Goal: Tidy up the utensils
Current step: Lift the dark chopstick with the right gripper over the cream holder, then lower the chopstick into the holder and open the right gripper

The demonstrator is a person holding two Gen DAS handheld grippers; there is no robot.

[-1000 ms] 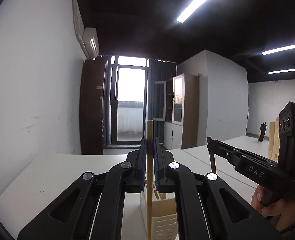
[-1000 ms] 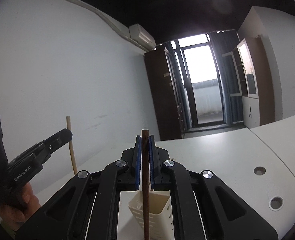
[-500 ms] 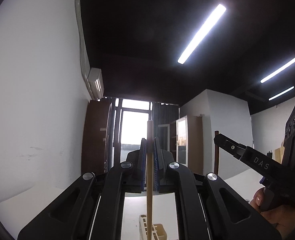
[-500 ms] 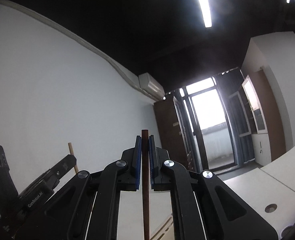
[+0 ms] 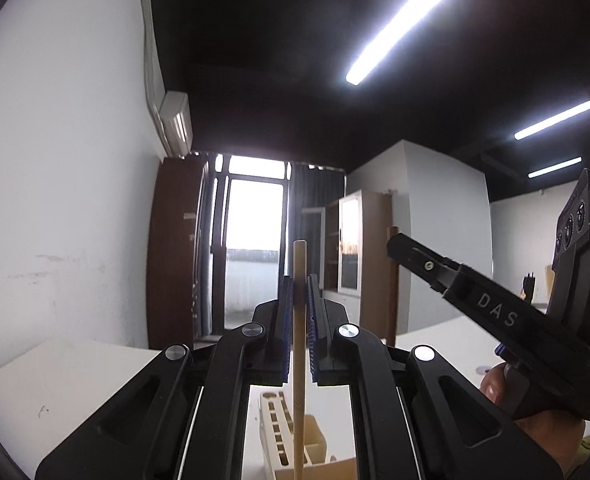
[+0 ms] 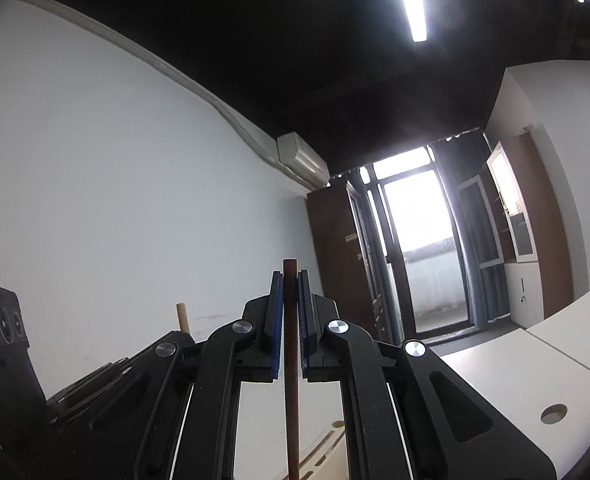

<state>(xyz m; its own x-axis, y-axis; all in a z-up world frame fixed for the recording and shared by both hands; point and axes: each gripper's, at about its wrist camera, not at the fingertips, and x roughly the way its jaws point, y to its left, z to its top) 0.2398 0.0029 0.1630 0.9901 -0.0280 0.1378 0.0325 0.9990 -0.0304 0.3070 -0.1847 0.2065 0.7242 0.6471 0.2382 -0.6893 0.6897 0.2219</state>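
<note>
As if raised, both grippers (image 5: 299, 280) level

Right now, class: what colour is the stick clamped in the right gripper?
Dark reddish brown stick, best seen in the right wrist view, between the blue pads.

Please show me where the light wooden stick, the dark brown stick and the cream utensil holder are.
light wooden stick (image 5: 299, 380): left wrist view, shaft below the claw pads.
dark brown stick (image 6: 291, 400): right wrist view, shaft below the pads.
cream utensil holder (image 5: 279, 432): left wrist view, slotted side wall.

Dim room, glaring ceiling strip lights (image 5: 399, 28), blown-out window (image 5: 255, 216), fisheye-bent edges
</note>
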